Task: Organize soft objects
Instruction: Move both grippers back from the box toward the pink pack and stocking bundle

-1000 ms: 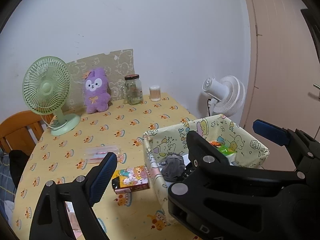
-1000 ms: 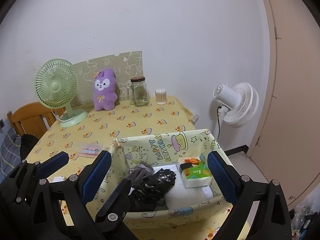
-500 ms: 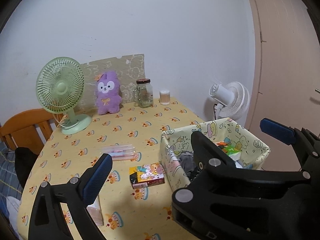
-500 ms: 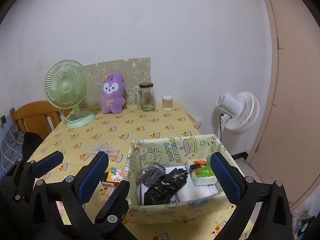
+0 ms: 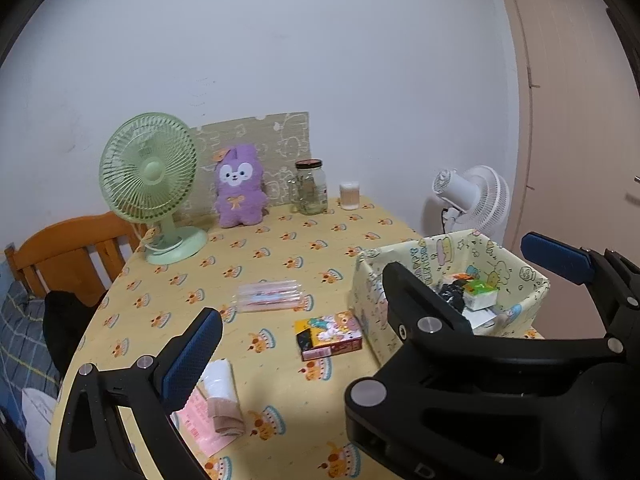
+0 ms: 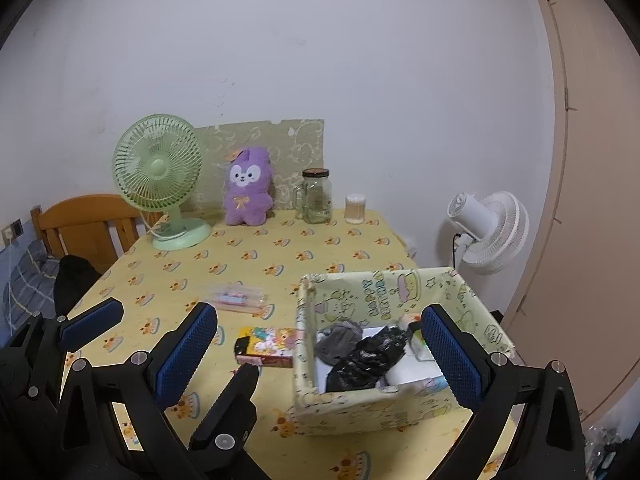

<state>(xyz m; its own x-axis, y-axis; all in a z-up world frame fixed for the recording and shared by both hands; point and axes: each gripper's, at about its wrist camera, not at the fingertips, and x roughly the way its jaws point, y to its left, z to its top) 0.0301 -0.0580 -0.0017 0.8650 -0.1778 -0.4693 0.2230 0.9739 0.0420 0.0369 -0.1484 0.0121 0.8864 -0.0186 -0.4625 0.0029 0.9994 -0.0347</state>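
Observation:
A yellow-green printed fabric basket (image 6: 384,292) stands at the table's near right corner. It holds a grey sock (image 6: 338,340), a crumpled black bag (image 6: 368,360) and a green tissue pack (image 5: 480,292). A purple plush toy (image 5: 240,188) sits at the back against the wall. A folded pink-white cloth (image 5: 220,392) lies near the front left edge. My right gripper (image 6: 320,320) is open and hangs in front of the basket, apart from it. My left gripper (image 5: 374,304) is open wide beside it, holding nothing. One right-gripper finger stands between the left gripper's fingers.
A colourful small box (image 5: 328,336) and a clear plastic packet (image 5: 268,296) lie mid-table. A green desk fan (image 5: 150,176), a glass jar (image 5: 310,192) and a swab pot (image 5: 349,196) line the back. A wooden chair (image 5: 68,248) stands left. A white fan (image 6: 488,232) and a door stand right.
Both grippers have drawn back from the basket, so it looks smaller and farther off and more of the table shows. The left gripper's jaws spread a little wider.

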